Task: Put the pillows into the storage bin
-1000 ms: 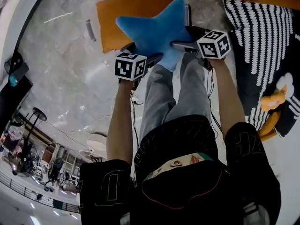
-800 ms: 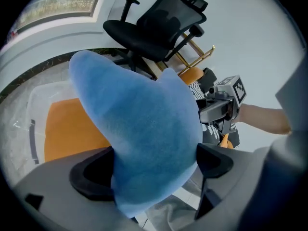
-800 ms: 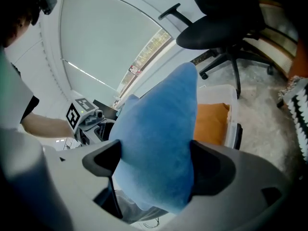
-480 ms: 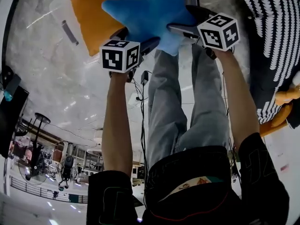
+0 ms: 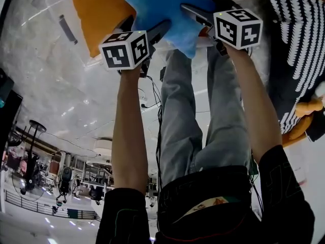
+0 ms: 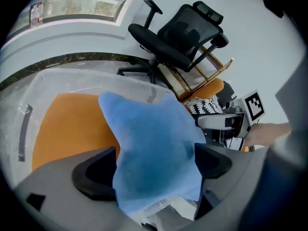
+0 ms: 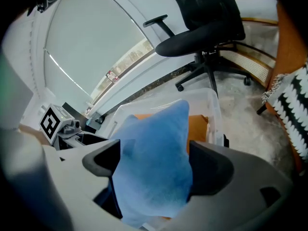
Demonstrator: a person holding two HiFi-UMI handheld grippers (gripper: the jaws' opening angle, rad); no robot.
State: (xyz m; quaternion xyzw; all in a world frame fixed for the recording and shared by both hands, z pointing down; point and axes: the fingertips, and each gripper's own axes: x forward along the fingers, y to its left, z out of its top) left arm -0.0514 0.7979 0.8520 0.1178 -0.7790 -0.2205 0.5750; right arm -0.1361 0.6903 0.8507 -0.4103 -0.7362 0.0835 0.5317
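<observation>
Holding a plush blue star pillow point(image 5: 162, 6) over the clear storage bin point(image 5: 57, 9)
Clamped at top centre by wide left gripper point(image 6: 154, 170), just closing further, and right gripper point(image 7: 154, 165); above orange pillow point(image 5: 96, 11) in bin, upper left.

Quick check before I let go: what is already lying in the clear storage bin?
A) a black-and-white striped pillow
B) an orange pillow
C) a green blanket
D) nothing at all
B: an orange pillow lies flat inside the storage bin, seen through its clear wall, while the left gripper and the right gripper hold the blue star pillow in front of it.
</observation>
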